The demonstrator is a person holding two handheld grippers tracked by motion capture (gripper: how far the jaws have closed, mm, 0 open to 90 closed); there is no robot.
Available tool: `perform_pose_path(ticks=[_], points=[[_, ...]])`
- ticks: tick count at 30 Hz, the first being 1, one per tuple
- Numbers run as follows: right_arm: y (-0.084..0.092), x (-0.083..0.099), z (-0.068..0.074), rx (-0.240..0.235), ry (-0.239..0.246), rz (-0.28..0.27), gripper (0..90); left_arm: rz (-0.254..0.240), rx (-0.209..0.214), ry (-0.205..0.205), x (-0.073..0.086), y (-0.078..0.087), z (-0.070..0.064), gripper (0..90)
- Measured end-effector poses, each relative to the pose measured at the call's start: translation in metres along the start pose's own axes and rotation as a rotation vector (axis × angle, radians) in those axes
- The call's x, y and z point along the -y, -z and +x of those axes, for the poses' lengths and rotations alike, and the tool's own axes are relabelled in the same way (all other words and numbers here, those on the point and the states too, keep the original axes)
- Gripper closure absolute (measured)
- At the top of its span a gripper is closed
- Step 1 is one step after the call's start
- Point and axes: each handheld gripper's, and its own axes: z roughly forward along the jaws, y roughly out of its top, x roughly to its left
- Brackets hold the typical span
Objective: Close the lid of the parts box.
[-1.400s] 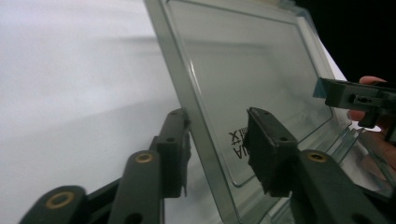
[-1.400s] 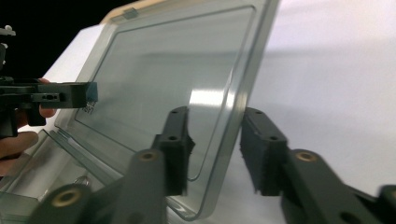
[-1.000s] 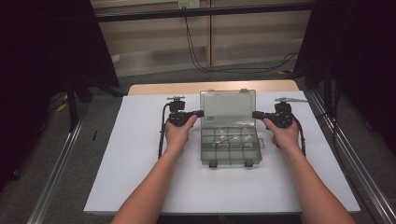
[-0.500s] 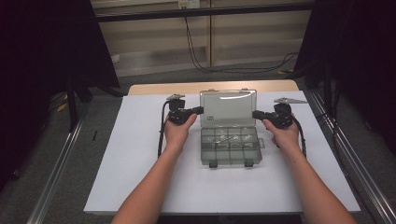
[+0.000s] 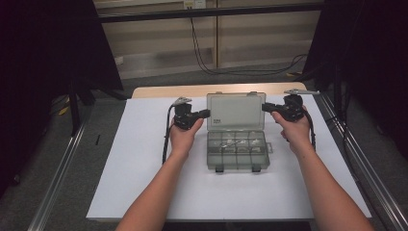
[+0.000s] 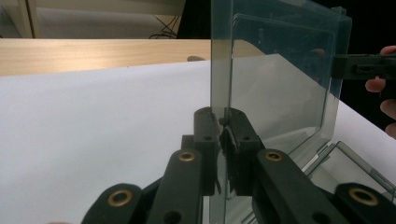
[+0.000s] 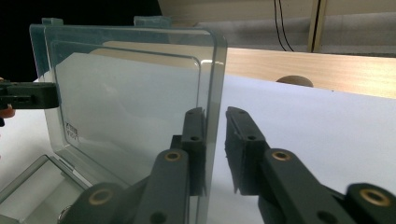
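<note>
Clear plastic organizer box (image 5: 237,149), lid (image 5: 235,111) upright: left gripper (image 6: 222,140) clamps 9 o'clock lid edge; right gripper (image 7: 215,140) straddles 3 o'clock edge, unclenched. Likely light, rigid, slick; grip edges.

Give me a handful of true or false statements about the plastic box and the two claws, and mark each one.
1. The lid of the plastic box stands raised. True.
2. The left claw is shut on the lid's edge. True.
3. The right claw is clamped tight on the lid. False: its jaws stand apart, with the lid's edge between them.
4. The box sits on bare wood. False: it rests on the white sheet.
5. The box is divided into compartments. True.
</note>
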Motion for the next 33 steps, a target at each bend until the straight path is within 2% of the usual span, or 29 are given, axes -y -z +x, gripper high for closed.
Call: perform_pose_path(ticks=[5, 7, 10, 12, 15, 18, 21, 22, 23, 31, 33], points=[[0.000, -0.002, 0.003, 0.005, 0.000, 0.009, 84.4, 0.004, 0.003, -0.001, 0.001, 0.001, 0.000, 84.1], [0.001, -0.002, 0.003, -0.008, -0.006, 0.004, 85.1, -0.002, 0.003, 0.017, 0.001, 0.001, 0.000, 83.6], [0.003, -0.001, 0.007, 0.002, 0.009, -0.009, 85.4, 0.007, 0.010, 0.025, 0.001, 0.004, -0.001, 82.0], [0.004, 0.000, 0.008, 0.004, 0.025, -0.017, 85.5, 0.000, 0.024, 0.027, -0.001, 0.006, -0.001, 77.6], [0.006, 0.001, 0.009, 0.006, 0.036, -0.029, 85.6, -0.011, 0.012, 0.017, -0.005, 0.011, -0.001, 69.4], [0.009, 0.003, 0.012, 0.011, 0.049, -0.043, 85.6, -0.024, 0.029, 0.020, -0.013, 0.019, -0.001, 68.2], [0.011, 0.004, 0.013, 0.011, 0.058, -0.053, 85.7, -0.037, 0.055, 0.019, -0.020, 0.026, 0.000, 70.0], [0.012, 0.005, 0.014, 0.009, 0.060, -0.054, 85.7, -0.039, 0.052, 0.017, -0.022, 0.028, 0.000, 70.7], [0.012, 0.005, 0.014, 0.011, 0.065, -0.057, 85.7, -0.043, 0.052, 0.027, -0.023, 0.029, -0.001, 71.9], [0.018, 0.010, 0.019, 0.018, 0.091, -0.087, 85.7, -0.062, 0.137, 0.073, -0.032, 0.037, 0.005, 82.6], [0.019, 0.011, 0.020, 0.020, 0.098, -0.092, 85.7, -0.059, 0.136, 0.075, -0.034, 0.037, 0.006, 84.6]])
